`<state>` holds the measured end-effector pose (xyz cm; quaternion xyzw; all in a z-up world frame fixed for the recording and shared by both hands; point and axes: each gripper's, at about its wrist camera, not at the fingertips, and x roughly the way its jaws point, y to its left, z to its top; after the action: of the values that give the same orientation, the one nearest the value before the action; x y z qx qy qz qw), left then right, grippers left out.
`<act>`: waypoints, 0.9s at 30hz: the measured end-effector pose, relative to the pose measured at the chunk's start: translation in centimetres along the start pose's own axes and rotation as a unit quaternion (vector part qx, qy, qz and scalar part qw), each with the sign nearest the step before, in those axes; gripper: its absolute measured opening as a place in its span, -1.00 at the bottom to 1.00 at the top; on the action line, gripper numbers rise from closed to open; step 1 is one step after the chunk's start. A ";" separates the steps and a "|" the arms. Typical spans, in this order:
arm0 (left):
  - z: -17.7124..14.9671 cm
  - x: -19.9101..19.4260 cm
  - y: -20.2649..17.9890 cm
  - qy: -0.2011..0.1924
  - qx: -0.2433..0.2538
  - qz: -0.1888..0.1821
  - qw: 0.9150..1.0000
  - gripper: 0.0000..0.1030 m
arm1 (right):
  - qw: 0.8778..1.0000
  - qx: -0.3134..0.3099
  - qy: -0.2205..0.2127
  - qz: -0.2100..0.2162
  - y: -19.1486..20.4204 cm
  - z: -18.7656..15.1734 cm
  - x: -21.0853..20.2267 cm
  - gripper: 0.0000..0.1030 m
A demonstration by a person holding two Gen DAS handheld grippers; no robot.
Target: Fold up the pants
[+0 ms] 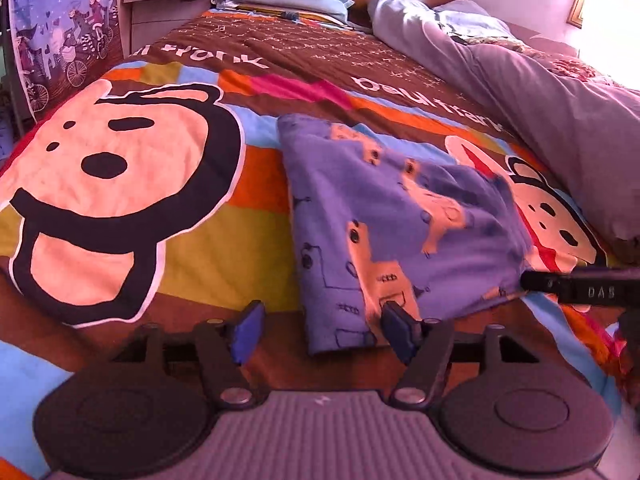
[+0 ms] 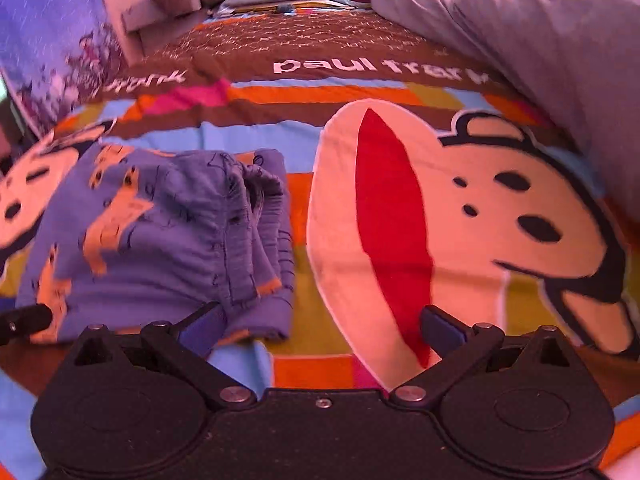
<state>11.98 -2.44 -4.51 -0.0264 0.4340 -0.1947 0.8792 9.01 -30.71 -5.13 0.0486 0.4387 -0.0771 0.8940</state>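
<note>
A big bed [image 1: 160,240] fills the room, covered by a bright quilt with cartoon monkey faces, with a grey blanket [image 1: 560,120] bunched on one side, pillows [image 1: 288,2] by the wooden headboard and a picture curtain [image 1: 60,40] beside it. The blue pants [image 1: 400,220] with orange shapes lie folded on the quilt. The left gripper [image 1: 322,330] has its fingers partly apart, one blue pad touching the near edge of the pants, and the right gripper [image 2: 320,328] has its fingers spread wide, one pad at the pants' near corner, neither holding anything.
</note>
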 end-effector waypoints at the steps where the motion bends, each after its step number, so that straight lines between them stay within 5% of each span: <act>1: -0.1 -0.1 0.0 -0.001 -0.003 -0.002 1.000 0.36 | 1.000 -0.005 -0.002 -0.014 0.2 0.2 -0.3 0.98; 8: 0.2 0.4 -0.2 0.004 0.001 -0.011 1.000 0.60 | 0.997 -0.041 -0.067 0.004 4.1 5.8 -0.7 0.98; 11: 0.1 0.5 -0.9 0.007 0.022 0.000 1.000 0.63 | 0.995 -0.088 -0.035 0.029 6.7 7.7 2.6 0.98; 15: 0.0 0.3 -0.6 0.007 0.018 -0.007 1.000 0.64 | 0.995 -0.088 0.000 -0.044 5.3 8.2 6.0 0.98; 20: -0.2 -0.6 0.8 -0.010 -0.024 -0.039 0.999 0.71 | 0.996 0.083 -0.020 0.023 0.6 9.5 2.6 0.98; 24: -0.5 -1.9 2.8 -0.062 -0.093 -0.062 0.992 0.86 | 0.997 0.020 -0.065 0.034 3.4 11.7 0.6 0.99; 27: -0.5 -2.0 4.0 -0.069 -0.123 -0.063 0.988 0.88 | 0.995 -0.021 -0.053 0.076 7.0 12.8 2.2 0.99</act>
<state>11.77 2.02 -4.21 -0.1747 0.3907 -0.1927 0.8830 21.54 -26.06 1.08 0.0590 0.3868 -0.0020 0.9203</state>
